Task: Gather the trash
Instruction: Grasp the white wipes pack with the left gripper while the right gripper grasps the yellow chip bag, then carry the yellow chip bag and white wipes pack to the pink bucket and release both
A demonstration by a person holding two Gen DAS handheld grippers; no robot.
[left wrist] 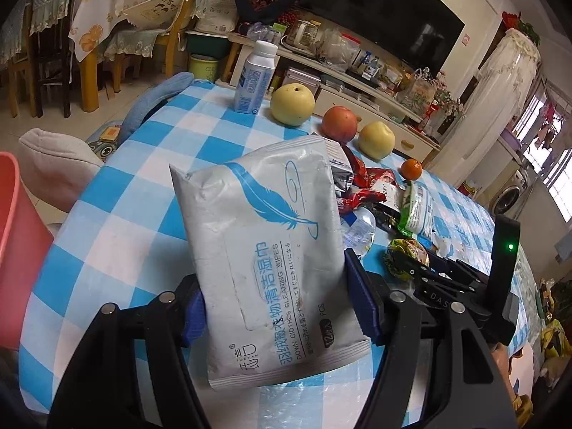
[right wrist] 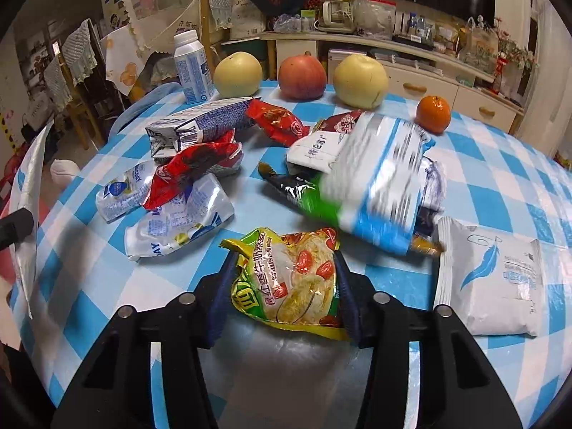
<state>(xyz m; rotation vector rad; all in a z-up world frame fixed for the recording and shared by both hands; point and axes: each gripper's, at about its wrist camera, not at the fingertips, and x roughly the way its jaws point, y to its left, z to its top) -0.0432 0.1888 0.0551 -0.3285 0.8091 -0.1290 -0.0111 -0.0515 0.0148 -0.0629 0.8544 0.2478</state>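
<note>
My left gripper (left wrist: 273, 304) is shut on a grey wet-wipes pack with a blue feather (left wrist: 264, 250), held above the checked table (left wrist: 118, 193). My right gripper (right wrist: 282, 286) is shut on a yellow-green snack wrapper (right wrist: 289, 279) low over the table. A pile of trash lies ahead of it: silver-blue pouches (right wrist: 178, 221), red wrappers (right wrist: 193, 168), a crushed carton (right wrist: 200, 125), a blurred blue-white bag (right wrist: 386, 178). A second feather wipes pack (right wrist: 493, 282) lies at the right. The right gripper with its wrapper (left wrist: 407, 255) also shows in the left wrist view.
A pink bin (left wrist: 14, 250) stands left of the table. At the table's far edge stand a white bottle (right wrist: 191, 68), two yellow pears (right wrist: 237, 73), a red apple (right wrist: 302, 77) and a tangerine (right wrist: 433, 113). Chairs and a TV cabinet (right wrist: 411, 57) stand beyond.
</note>
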